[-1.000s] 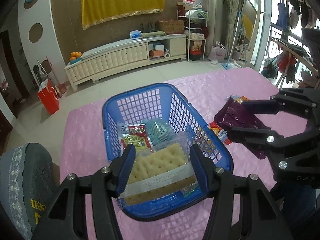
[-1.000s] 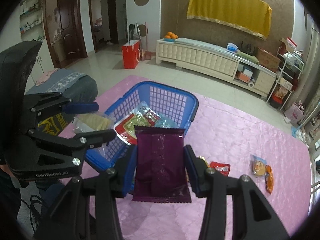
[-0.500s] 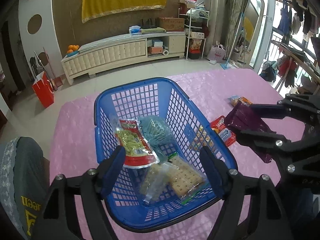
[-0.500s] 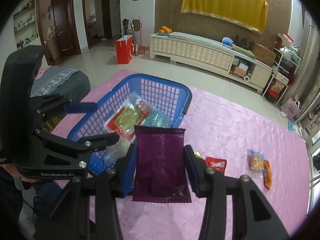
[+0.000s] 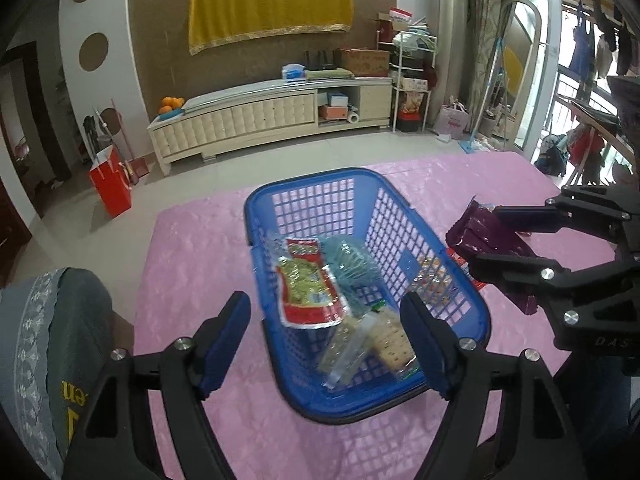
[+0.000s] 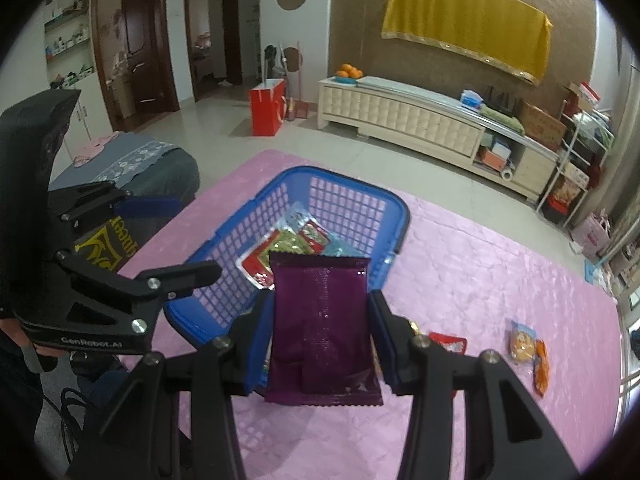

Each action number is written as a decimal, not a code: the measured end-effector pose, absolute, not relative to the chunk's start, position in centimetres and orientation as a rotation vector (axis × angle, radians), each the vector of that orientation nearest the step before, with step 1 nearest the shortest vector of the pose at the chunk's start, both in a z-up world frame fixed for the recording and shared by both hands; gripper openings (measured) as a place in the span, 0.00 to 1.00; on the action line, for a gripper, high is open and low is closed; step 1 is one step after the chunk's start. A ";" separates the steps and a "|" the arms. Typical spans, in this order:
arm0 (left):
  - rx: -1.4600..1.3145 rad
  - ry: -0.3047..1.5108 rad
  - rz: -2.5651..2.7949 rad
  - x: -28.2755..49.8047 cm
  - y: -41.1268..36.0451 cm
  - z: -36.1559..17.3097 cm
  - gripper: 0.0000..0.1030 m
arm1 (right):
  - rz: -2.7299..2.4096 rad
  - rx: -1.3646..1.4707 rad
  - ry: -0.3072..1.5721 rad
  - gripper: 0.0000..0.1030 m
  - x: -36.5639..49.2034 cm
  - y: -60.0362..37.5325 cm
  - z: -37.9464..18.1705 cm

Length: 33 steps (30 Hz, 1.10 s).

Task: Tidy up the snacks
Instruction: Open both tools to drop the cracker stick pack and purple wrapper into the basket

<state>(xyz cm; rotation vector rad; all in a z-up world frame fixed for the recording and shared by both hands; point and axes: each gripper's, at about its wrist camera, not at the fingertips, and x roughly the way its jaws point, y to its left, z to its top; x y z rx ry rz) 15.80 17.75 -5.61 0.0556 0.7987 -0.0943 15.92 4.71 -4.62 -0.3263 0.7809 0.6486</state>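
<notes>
Blue basket (image 5: pixel 436 236) near counter (image 6: pixel 460 264) front-left edge; bare pink surface to right. Left claw (image 5: pixel 326 340) apart, empty, over cracker packet (image 5: pixel 384 340) in basket. Right claw (image 6: pixel 320 340) clamped on purple packet (image 6: pixel 320 320), beside basket.

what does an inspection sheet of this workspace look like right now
surface: pink quilted tablecloth, flat.
job's things: blue plastic mesh basket holds a red-and-green snack pouch, a clear teal-tinted packet and a clear cracker pack; purple foil packet outside it.
clutter: small red packet, round biscuit packet and orange packet loose on the cloth.
grippers: left gripper open and empty over the basket; right gripper shut on the purple packet by its fingers.
cables: dark cable near the person's leg.
surroundings: cream cabinet, yellow cloth, red bag.
</notes>
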 end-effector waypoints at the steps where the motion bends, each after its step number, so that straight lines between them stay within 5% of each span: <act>1: 0.049 0.800 -0.090 15.7 18.2 -5.7 0.73 | 0.654 -0.332 0.785 0.50 16.0 5.1 -4.8; 26: 0.005 0.846 -0.063 16.6 20.6 -8.0 0.73 | 0.678 -0.414 0.848 0.51 17.1 8.6 -7.6; 30: 0.014 0.844 -0.054 16.2 20.2 -7.6 0.73 | 0.660 -0.427 0.843 0.72 16.7 8.4 -7.4; 33: 0.016 0.835 -0.054 15.8 19.8 -7.0 0.73 | 0.620 -0.432 0.804 0.74 16.3 7.7 -6.6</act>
